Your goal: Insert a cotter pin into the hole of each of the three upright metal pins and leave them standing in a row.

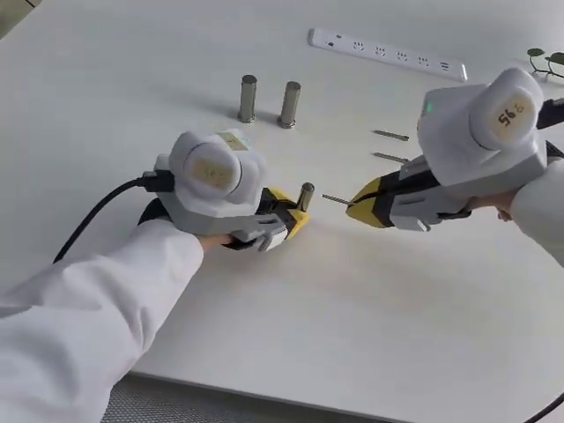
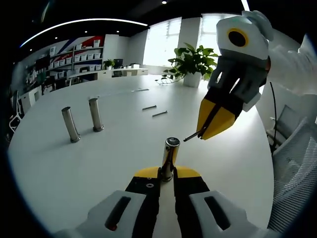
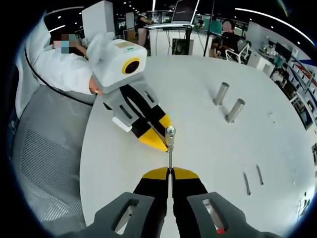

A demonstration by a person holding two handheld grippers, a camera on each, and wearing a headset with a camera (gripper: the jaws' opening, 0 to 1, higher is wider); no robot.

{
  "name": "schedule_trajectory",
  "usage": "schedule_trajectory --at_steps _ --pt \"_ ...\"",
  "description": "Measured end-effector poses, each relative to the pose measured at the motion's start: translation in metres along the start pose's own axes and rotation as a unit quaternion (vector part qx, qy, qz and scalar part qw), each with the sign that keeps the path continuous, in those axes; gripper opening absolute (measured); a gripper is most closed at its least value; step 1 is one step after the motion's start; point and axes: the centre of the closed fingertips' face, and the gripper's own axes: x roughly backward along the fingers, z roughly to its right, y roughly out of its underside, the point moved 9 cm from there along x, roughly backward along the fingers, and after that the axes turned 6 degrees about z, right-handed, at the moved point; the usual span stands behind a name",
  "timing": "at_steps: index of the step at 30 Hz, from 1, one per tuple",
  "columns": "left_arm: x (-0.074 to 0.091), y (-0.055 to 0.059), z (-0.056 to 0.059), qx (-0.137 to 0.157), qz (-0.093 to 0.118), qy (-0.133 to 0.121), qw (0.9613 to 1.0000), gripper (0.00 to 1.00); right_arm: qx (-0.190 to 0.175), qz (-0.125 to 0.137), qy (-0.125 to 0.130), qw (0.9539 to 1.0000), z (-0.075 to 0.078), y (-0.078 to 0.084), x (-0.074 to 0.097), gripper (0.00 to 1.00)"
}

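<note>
My left gripper [image 1: 295, 216] is shut on an upright metal pin [image 1: 305, 196], which stands on the white table; the same pin [image 2: 169, 157] rises between its yellow tips. My right gripper [image 1: 359, 204] is shut on a cotter pin [image 1: 336, 200] that points at that metal pin, its tip a short gap from it. In the right gripper view the cotter pin [image 3: 170, 156] reaches up to just below the pin's rounded top [image 3: 170, 131]. Two more metal pins [image 1: 248, 98] [image 1: 289, 104] stand side by side farther back. Two loose cotter pins [image 1: 390, 135] [image 1: 389, 158] lie on the table.
A white power strip [image 1: 388, 54] lies along the table's far side, with a plant's leaves [image 1: 548, 60] at the far right. A black cable [image 1: 97, 211] trails from the left gripper. The table's front edge [image 1: 264, 395] is close to the person's sleeve.
</note>
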Motion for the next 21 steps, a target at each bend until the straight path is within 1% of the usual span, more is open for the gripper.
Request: schedule_trajectory --at_steps 6,7,8,9,15,21 --pt "0.0004 0.0015 -0.0003 -0.006 0.003 0.003 1.0 0.08 0.004 -0.004 -0.003 1.0 0.0014 -0.0005 -0.0036 0.0" --pt "0.0003 0.0014 -0.0002 -0.009 0.003 0.003 1.0 0.07 0.005 -0.003 -0.005 1.0 0.0015 -0.0011 -0.0042 0.0" --pt "0.0005 0.0013 0.0002 -0.022 0.001 0.002 0.9998 0.07 0.006 -0.002 -0.005 1.0 0.0016 -0.0015 -0.0047 0.0" --pt "0.0005 0.001 0.001 -0.028 0.0 0.0 0.9996 0.07 0.006 -0.003 -0.006 1.0 0.0016 -0.0018 -0.0051 0.0" --pt "0.0002 -0.0001 0.0034 -0.045 -0.004 0.004 0.999 0.07 0.008 -0.001 -0.006 0.9999 0.0024 -0.0035 -0.007 0.0" --pt "-0.0001 -0.0004 0.0043 -0.053 -0.006 0.005 0.9985 0.07 0.012 -0.001 -0.007 0.9999 0.0052 -0.0034 -0.0071 0.0"
